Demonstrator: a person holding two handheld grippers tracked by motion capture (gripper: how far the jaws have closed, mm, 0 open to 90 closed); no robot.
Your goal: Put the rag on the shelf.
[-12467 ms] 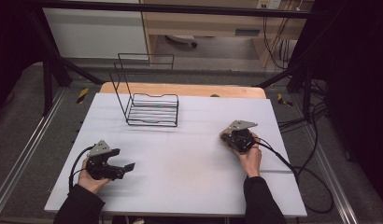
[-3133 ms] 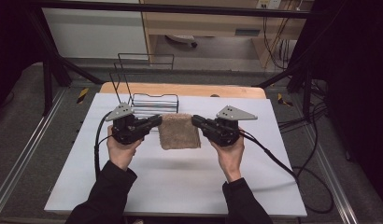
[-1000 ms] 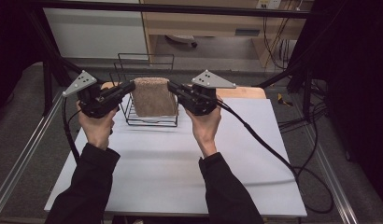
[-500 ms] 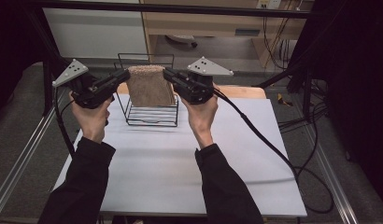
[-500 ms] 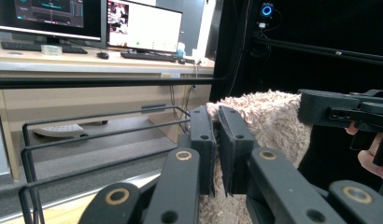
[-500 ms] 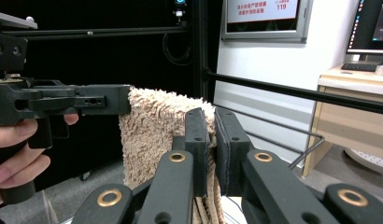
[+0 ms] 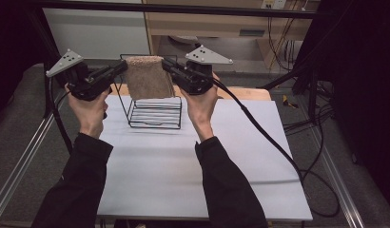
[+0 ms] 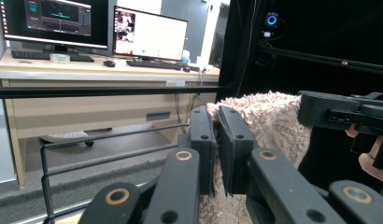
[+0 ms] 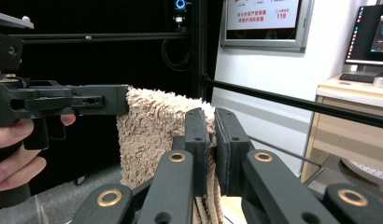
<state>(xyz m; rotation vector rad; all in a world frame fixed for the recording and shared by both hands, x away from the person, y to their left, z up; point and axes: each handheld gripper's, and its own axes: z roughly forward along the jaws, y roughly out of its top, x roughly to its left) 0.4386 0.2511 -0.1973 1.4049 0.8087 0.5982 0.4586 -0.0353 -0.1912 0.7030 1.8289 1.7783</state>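
I am gripping a fuzzy tan towel (image 7: 146, 76) with my left claw (image 7: 118, 69) clamped on its upper left corner and my right claw (image 7: 167, 65) clamped on its upper right. It is hanging stretched between them above the wire rack (image 7: 154, 110) on the worktop (image 7: 155, 161), looking soft, light and floppy, best pinched at the corners.
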